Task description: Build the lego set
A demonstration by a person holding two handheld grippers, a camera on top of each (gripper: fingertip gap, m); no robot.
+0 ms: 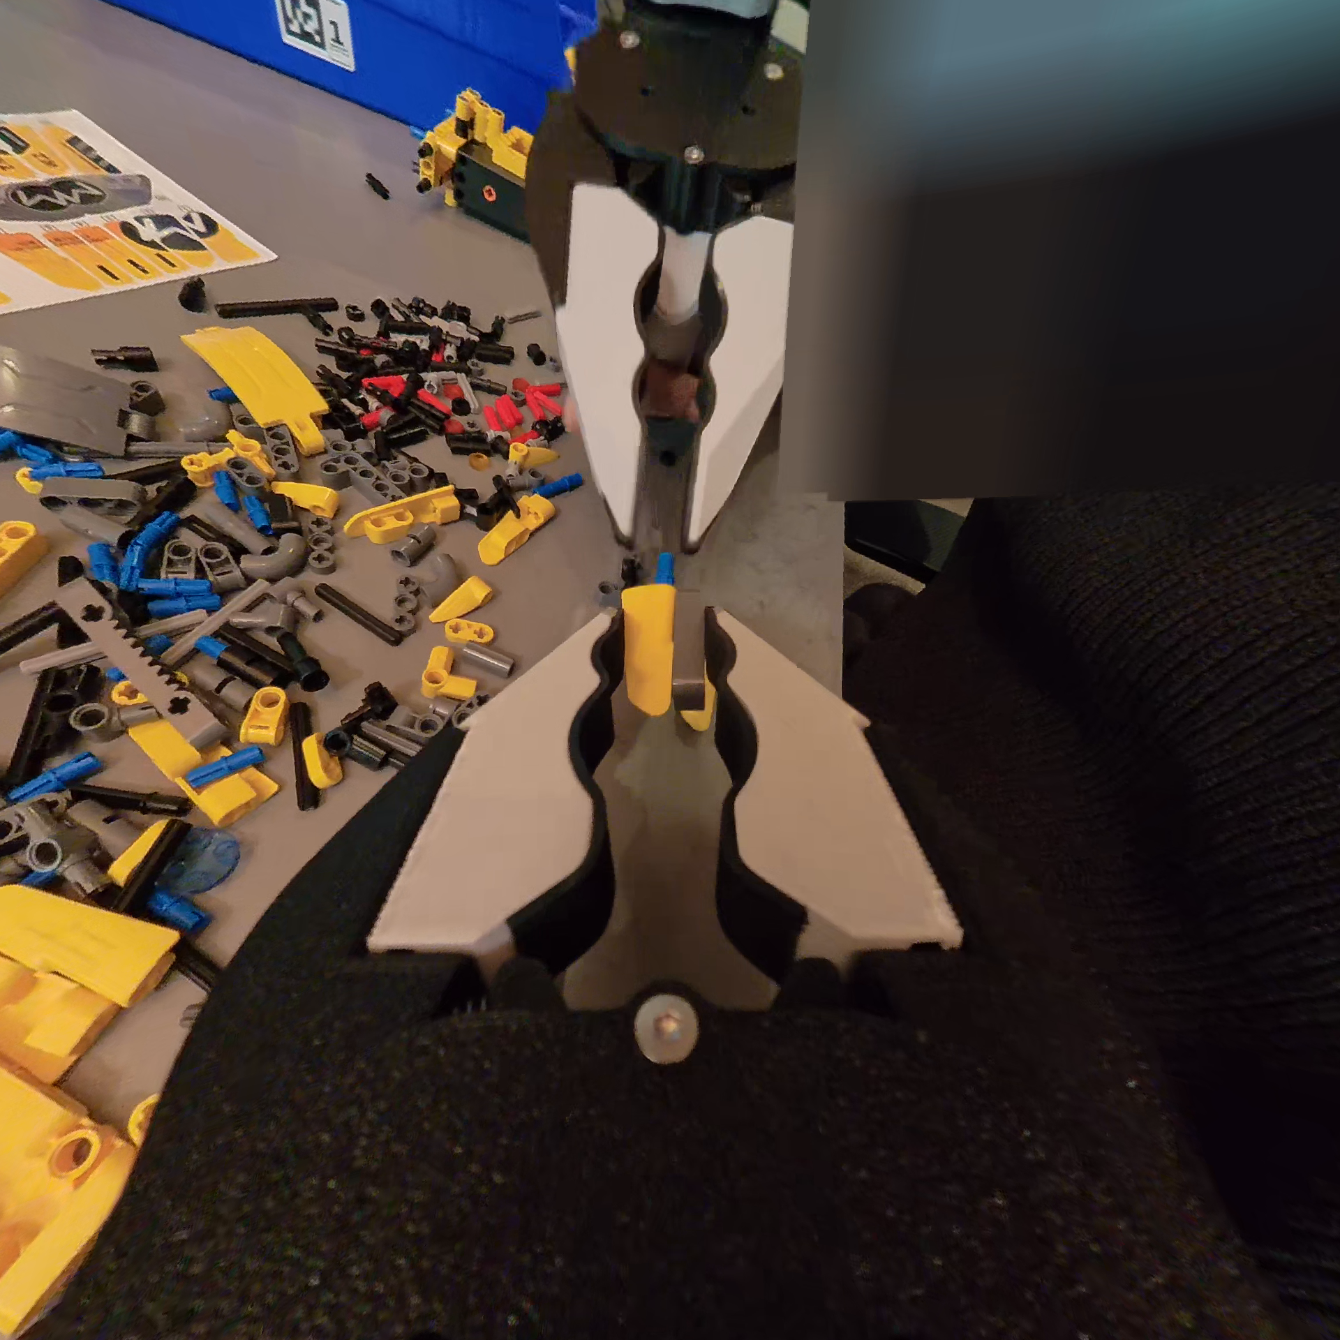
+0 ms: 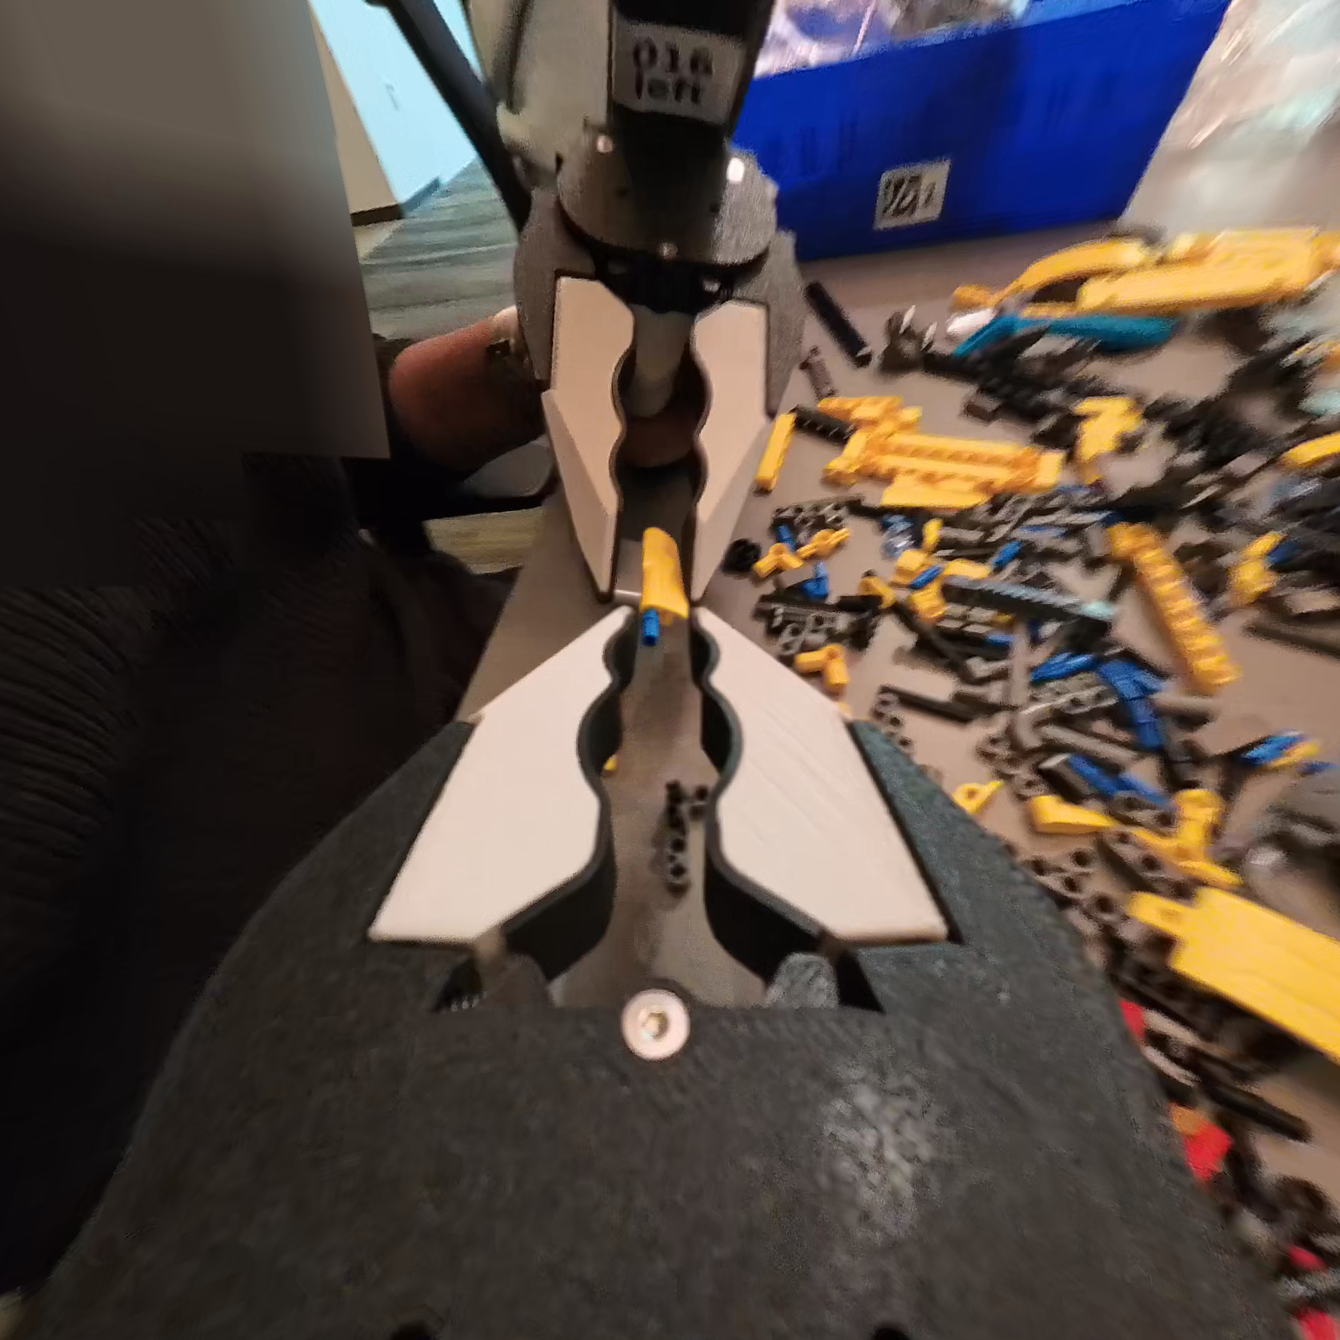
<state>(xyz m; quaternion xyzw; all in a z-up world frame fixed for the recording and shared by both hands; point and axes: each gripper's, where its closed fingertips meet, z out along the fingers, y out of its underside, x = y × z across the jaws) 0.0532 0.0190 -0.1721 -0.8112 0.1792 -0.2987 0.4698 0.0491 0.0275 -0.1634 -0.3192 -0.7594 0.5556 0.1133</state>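
My left gripper (image 1: pixel 663 616) is shut on a small yellow piece (image 1: pixel 647 652) with a grey part (image 1: pixel 689 663) beside it. A blue pin (image 1: pixel 665 569) sticks out of the yellow piece's far end. My right gripper (image 1: pixel 658 545) comes in from the opposite side, tip to tip with the left. In the right wrist view my right gripper (image 2: pixel 660 616) stands narrowly open, with the blue pin (image 2: pixel 650 627) between its tips and not clamped. Beyond it, the left gripper (image 2: pixel 652 593) holds the yellow piece (image 2: pixel 661 569). Both are just above the grey table's edge.
A wide scatter of loose yellow, black, blue, red and grey building pieces (image 1: pixel 254 544) covers the table (image 1: pixel 290 167). A blue bin (image 1: pixel 435 65) stands at the back beside a small yellow-black assembly (image 1: pixel 478 167). A sticker sheet (image 1: pixel 94 210) lies nearby. A person's dark knitted clothing (image 1: pixel 1088 725) is alongside. Both grippers' tips are close together, under 4 cm apart. From either gripper's tips it is about 30 cm to the small yellow-black assembly (image 1: pixel 478 167).
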